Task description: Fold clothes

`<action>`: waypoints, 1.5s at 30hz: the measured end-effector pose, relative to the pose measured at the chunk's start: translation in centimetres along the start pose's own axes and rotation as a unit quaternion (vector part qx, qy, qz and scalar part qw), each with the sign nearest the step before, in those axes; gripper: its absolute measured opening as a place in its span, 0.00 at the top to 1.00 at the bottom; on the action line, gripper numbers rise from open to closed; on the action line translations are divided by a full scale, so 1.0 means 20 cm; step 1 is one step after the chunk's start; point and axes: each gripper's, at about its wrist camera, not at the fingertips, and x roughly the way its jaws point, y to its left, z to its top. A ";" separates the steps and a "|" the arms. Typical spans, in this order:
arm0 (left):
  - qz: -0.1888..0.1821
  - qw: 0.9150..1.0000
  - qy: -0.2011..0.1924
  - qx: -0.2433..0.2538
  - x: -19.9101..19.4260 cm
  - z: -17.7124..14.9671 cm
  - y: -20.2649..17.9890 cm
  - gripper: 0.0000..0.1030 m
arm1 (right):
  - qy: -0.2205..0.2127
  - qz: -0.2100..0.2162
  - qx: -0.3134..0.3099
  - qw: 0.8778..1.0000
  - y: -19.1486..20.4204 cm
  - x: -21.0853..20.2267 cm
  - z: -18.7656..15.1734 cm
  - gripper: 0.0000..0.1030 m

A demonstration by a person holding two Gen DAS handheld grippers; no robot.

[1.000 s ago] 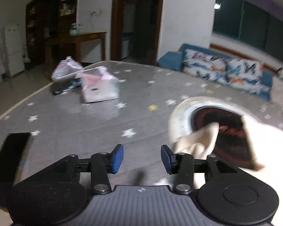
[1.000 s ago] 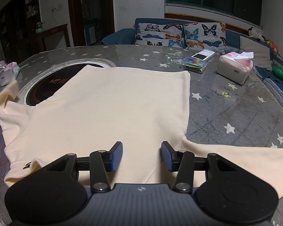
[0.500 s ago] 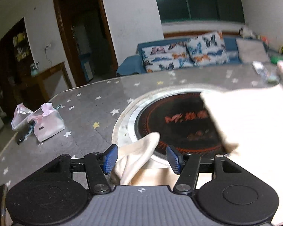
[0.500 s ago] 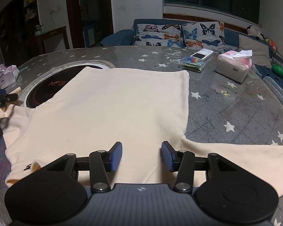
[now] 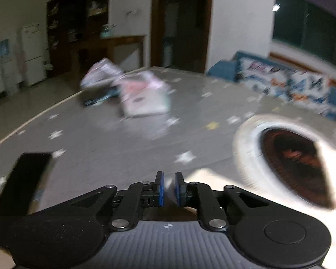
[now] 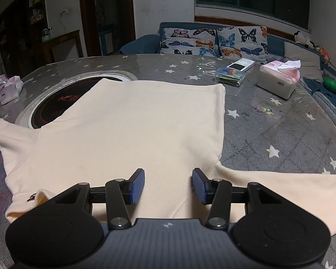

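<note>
Cream sweatshirt (image 6: 132, 130) lies flat on the grey star-print table (image 6: 280, 134), body spread, hem toward the far side, one sleeve running out to the right along the near edge. Its left part covers some of the round dark cooktop (image 6: 56, 103) set into the table.

Right gripper (image 6: 168, 185): fingers stand moderately apart above the near edge of the sweatshirt, nothing between the pads, no contact seen.

Left gripper (image 5: 169, 189): view is motion-blurred. Its jaws have just been closing and are now nearly together, with only a narrow gap. A pale blur sits in that gap; cream cloth lies directly to the right of the fingers. Whether the pads pinch the cloth cannot be told from the blur.

Other items on the table: tissue box (image 6: 277, 80), clear plastic box (image 6: 229, 77) with a white remote (image 6: 240, 65) on top, at the far right; pink-white packets (image 5: 143, 96) at the far left. Butterfly cushions (image 6: 212, 40) on the sofa behind.
</note>
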 end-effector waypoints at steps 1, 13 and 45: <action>0.009 1.000 0.004 -0.001 0.00 0.00 0.02 0.87 | 0.000 0.000 0.000 1.000 0.00 0.00 0.00 0.53; -0.080 0.991 0.014 0.109 0.04 0.00 -0.23 0.61 | 0.001 -0.001 0.001 1.000 0.01 0.00 0.00 0.51; -0.330 0.932 0.030 0.144 -0.23 -0.10 -0.86 0.83 | -0.007 0.008 -0.001 1.000 0.04 -0.05 0.00 0.50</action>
